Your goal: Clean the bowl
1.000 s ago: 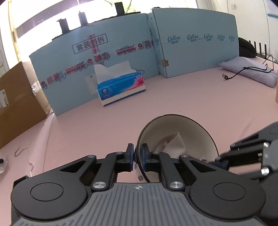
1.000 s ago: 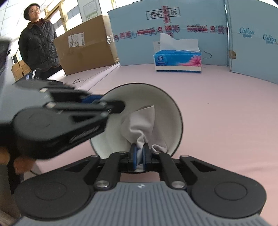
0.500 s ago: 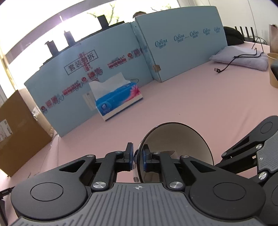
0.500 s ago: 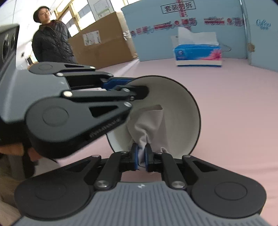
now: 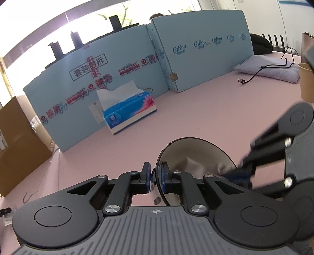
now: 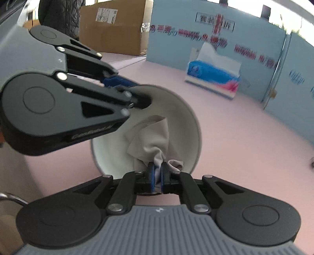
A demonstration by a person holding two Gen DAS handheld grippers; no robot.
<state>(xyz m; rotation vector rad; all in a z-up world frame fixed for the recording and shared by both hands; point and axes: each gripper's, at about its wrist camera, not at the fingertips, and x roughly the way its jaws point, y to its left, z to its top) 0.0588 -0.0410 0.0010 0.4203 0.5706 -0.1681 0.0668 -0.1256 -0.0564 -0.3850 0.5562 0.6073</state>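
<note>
A bowl [image 5: 196, 151], white inside with a dark rim, is held on its side above the pink table. My left gripper [image 5: 155, 172] is shut on its rim, one pad inside the wall and one outside. In the right wrist view the same left gripper [image 6: 137, 94] reaches in from the upper left to the bowl [image 6: 184, 121]. A grey cloth [image 6: 151, 137] lies against the bowl's inner wall. My right gripper [image 6: 157, 174] is closing its jaws on the bunched end of that cloth. In the left wrist view the right gripper [image 5: 241, 172] is blurred at the bowl's right edge, touching the cloth [image 5: 198, 166].
A blue tissue box [image 5: 129, 109] stands before the light-blue board wall [image 5: 196, 64]. A cardboard box [image 5: 17, 141] sits at the left. A paper cup [image 5: 306, 82] and a pale pillow [image 5: 270, 68] with a black cable lie at the right. A person in a dark jacket [image 6: 60, 13] stands behind.
My right gripper has rolled while gripping the cloth, which has shifted inside the bowl. In the left wrist view the right gripper now shows larger and higher. The left gripper keeps its hold.
</note>
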